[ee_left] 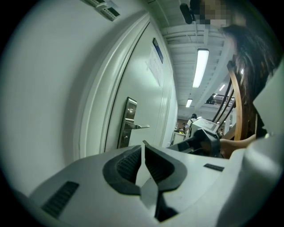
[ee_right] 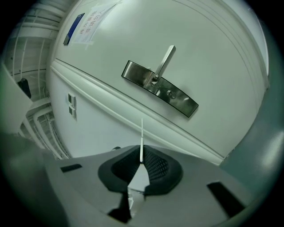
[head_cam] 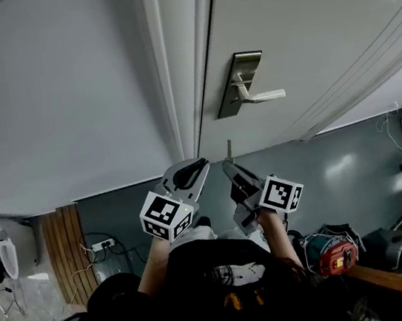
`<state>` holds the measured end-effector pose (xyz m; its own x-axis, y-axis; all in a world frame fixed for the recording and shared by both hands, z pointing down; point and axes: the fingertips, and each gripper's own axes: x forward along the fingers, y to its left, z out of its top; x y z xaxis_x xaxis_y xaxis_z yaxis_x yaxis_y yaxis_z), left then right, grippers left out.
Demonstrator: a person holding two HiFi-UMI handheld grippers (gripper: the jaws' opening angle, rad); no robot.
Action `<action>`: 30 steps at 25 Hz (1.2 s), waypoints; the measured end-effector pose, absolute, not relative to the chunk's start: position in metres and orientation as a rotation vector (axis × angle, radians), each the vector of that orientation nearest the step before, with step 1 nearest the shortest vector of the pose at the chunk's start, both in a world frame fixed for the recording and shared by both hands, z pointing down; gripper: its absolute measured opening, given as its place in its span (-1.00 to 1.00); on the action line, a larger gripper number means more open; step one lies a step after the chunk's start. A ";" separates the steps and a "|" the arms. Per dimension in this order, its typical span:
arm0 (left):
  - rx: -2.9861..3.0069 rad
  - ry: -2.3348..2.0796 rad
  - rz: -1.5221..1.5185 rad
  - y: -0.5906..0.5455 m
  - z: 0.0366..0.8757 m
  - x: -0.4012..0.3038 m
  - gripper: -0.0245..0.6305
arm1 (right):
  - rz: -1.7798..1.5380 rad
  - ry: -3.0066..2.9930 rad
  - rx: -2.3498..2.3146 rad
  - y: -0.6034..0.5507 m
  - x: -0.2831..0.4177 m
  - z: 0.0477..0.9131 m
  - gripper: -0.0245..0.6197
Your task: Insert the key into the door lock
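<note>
Nearest the person and well short of the lock plate [ee_right: 159,88], the left tongs [ee_left: 143,150] were clenched, their dark ribbed pads [ee_left: 126,166] meeting at the tips with nothing between them. Each tool carried a marker cube [head_cam: 166,215] on the end turned away from the lock plate. Just beside the left tongs, on the side closer to the lock plate, the right tongs [ee_right: 141,160] were grasping the key [ee_right: 141,135]. It showed edge-on as a thin pale blade standing straight out from the closed tips. The key pointed toward the lock plate, but its tip was apart from it, with a stretch of pale surface between the two in both the head view and the right gripper view. The lock plate was a long strip of brushed metal fixed to the white door [head_cam: 300,21], close to the door's edge. Its lever handle [ee_right: 165,60] stuck out from the plate over the door face, pointing away from that edge. On the other side of the lock plate, past the door's edge, ran the moulded door frame [head_cam: 175,62], and past that a plain white wall [head_cam: 49,96]. Farther along the door from the lock plate hung a paper notice [ee_right: 86,24] with a blue strip beside it; its print was too small to read.
</note>
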<state>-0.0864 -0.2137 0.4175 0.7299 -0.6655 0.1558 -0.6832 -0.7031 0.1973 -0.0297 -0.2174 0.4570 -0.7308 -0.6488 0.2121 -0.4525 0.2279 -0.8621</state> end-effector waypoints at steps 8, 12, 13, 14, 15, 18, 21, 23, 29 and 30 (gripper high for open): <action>2.717 -1.022 0.131 -0.222 0.417 -0.071 -0.84 | -1.500 2.273 -1.061 -0.227 -0.016 0.455 -0.86; 2.720 -1.022 0.151 -0.225 0.418 -0.060 -0.84 | -1.512 2.250 -1.037 -0.238 -0.003 0.459 -0.86; 2.717 -1.028 0.155 -0.226 0.418 -0.058 -0.84 | -1.527 2.238 -1.036 -0.240 0.000 0.462 -0.86; 2.713 -1.038 0.158 -0.227 0.418 -0.057 -0.84 | -1.540 2.229 -1.034 -0.243 0.003 0.465 -0.86; 2.710 -1.047 0.158 -0.229 0.418 -0.056 -0.84 | -1.548 2.223 -1.027 -0.245 0.005 0.468 -0.86; 2.712 -1.069 0.146 -0.234 0.413 -0.051 -0.84 | -1.565 2.209 -1.008 -0.255 0.011 0.474 -0.86; 2.714 -1.079 0.146 -0.238 0.412 -0.045 -0.84 | -1.596 2.196 -1.008 -0.265 0.016 0.483 -0.86; 2.720 -1.077 0.156 -0.239 0.412 -0.040 -0.84 | -1.608 2.180 -0.968 -0.273 0.016 0.487 -0.86; 2.740 -1.060 0.164 -0.244 0.412 -0.030 -0.84 | -1.670 2.134 -0.917 -0.297 0.020 0.502 -0.86; 2.742 -1.058 0.171 -0.245 0.414 -0.030 -0.84 | -1.680 2.125 -0.905 -0.301 0.020 0.503 -0.86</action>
<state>-0.0299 -0.2448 0.4136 0.7374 -0.6516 0.1780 -0.6745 -0.7246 0.1418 0.0204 -0.3015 0.5035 -0.7627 -0.6276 0.1561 -0.2966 0.1250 -0.9468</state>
